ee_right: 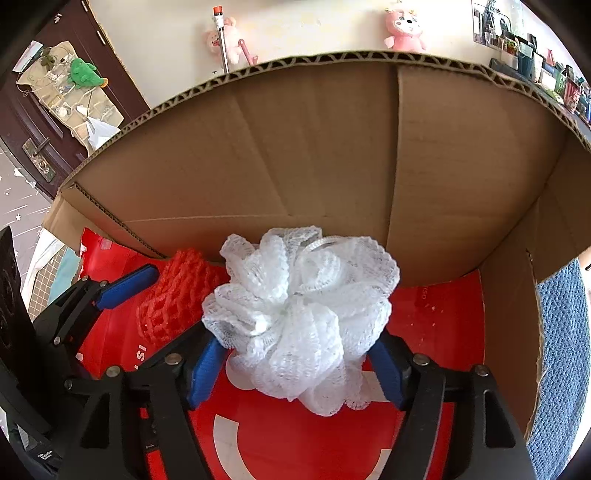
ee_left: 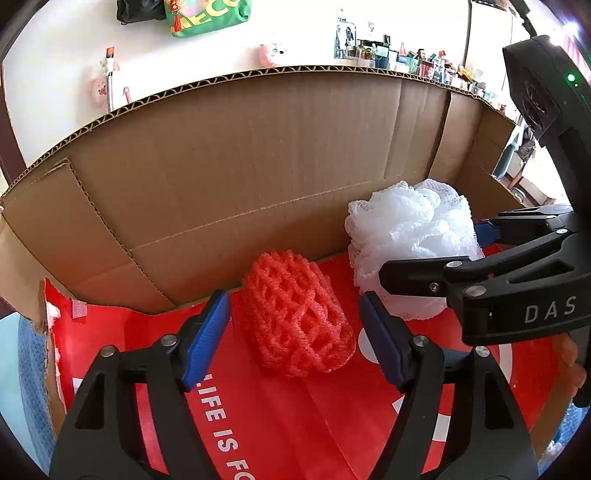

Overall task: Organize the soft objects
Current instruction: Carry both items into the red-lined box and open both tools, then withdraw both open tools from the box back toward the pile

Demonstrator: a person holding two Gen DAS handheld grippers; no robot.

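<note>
Pink plush toys (ee_right: pixel 404 31) on wall (ee_right: pixel 314 26)

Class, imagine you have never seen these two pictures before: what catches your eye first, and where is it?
First comes the white mesh bath pouf, fluffy and bright, on the red printed sheet lining the cardboard box, between the blue pads of the right tool. Beside it lies the red foam fruit net, just ahead of the open left tool.
</note>
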